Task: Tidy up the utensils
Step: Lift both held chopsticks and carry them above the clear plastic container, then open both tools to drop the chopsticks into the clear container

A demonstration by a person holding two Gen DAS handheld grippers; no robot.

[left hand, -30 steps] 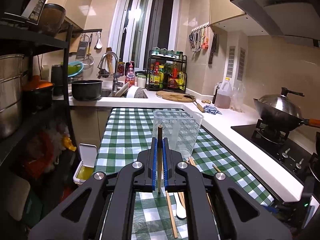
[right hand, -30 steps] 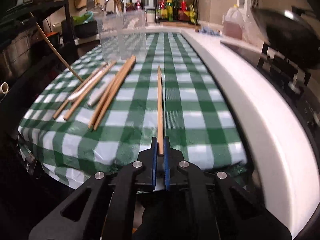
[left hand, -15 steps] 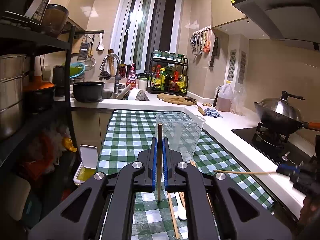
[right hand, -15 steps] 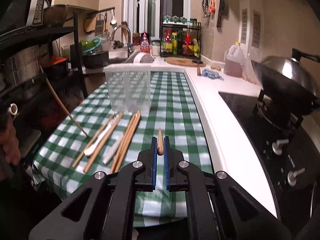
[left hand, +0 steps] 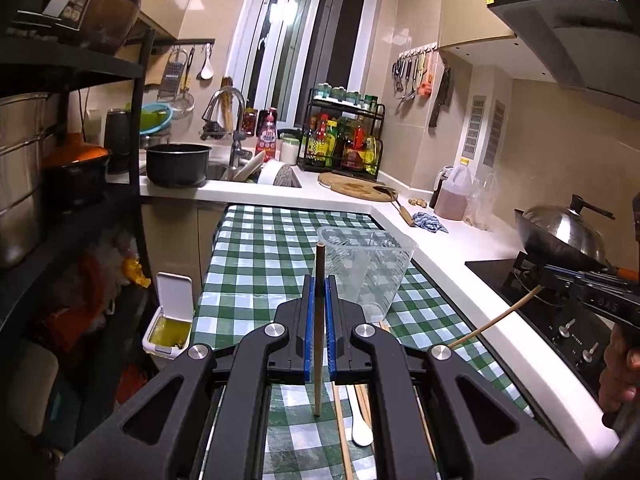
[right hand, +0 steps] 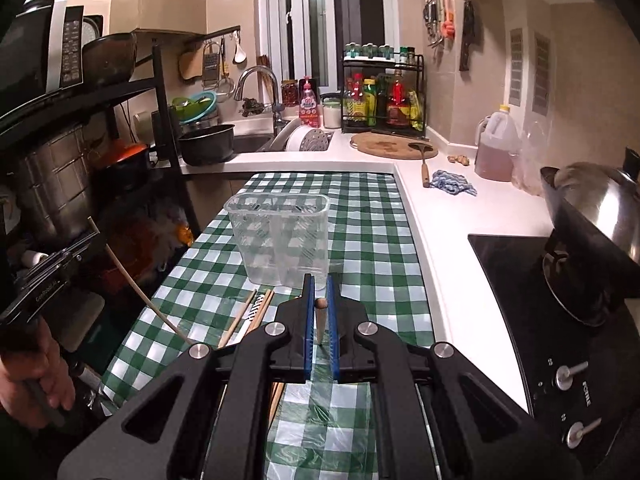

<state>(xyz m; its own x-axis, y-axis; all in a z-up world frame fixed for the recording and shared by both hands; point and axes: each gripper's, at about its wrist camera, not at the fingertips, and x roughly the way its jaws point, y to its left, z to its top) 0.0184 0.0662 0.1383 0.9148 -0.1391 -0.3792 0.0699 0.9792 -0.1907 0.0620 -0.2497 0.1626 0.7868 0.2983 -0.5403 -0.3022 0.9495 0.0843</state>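
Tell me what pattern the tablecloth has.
The tablecloth is a green-and-white check, clearest in the right wrist view.

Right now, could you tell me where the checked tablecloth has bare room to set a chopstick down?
Free: the checked tablecloth behind and to the right of the clear utensil holder, up to the white counter. Its left edge beside the holder is bare too. Crowded: in front of the holder, where loose chopsticks and a white spoon lie.

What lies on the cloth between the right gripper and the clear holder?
In the right wrist view, loose chopsticks lie left of the path; straight ahead from the right gripper to the clear holder only checked tablecloth shows.
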